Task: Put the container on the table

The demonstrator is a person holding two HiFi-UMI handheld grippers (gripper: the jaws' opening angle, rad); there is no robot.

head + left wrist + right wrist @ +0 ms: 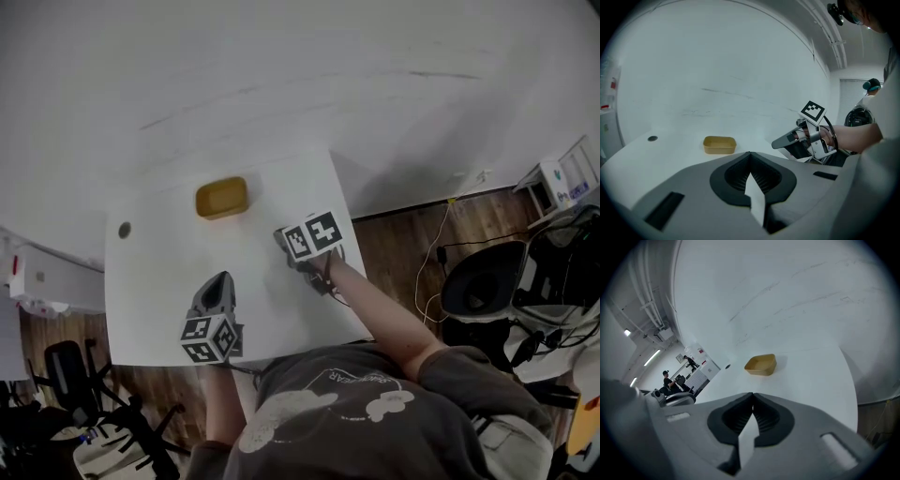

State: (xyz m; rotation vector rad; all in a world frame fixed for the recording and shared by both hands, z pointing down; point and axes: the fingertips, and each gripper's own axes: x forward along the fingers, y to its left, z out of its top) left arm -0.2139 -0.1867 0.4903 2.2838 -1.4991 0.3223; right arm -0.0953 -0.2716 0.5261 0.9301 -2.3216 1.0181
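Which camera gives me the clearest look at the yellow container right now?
The right gripper view: the yellow container sits unobstructed, with its open top and inside wall showing. The head view shows it smaller, from above, near the far edge of the table. The left gripper view shows it low and side-on.

White table [150, 300] stood against scuffed white wall [281, 75]. Dark wood floor [389, 244]. Black office chair [483, 281] right, second chair [61, 370] left. Ceiling strip light [652, 357] lit.

No legible words anywhere. Dark grey shirt [356, 412]: pale arched lettering over a cloud-like print, too blurred to read. Cubes on left gripper [217, 284] and right gripper [284, 240]: black-and-white square markers, patterns only. Small red wall label [613, 84]: unreadable
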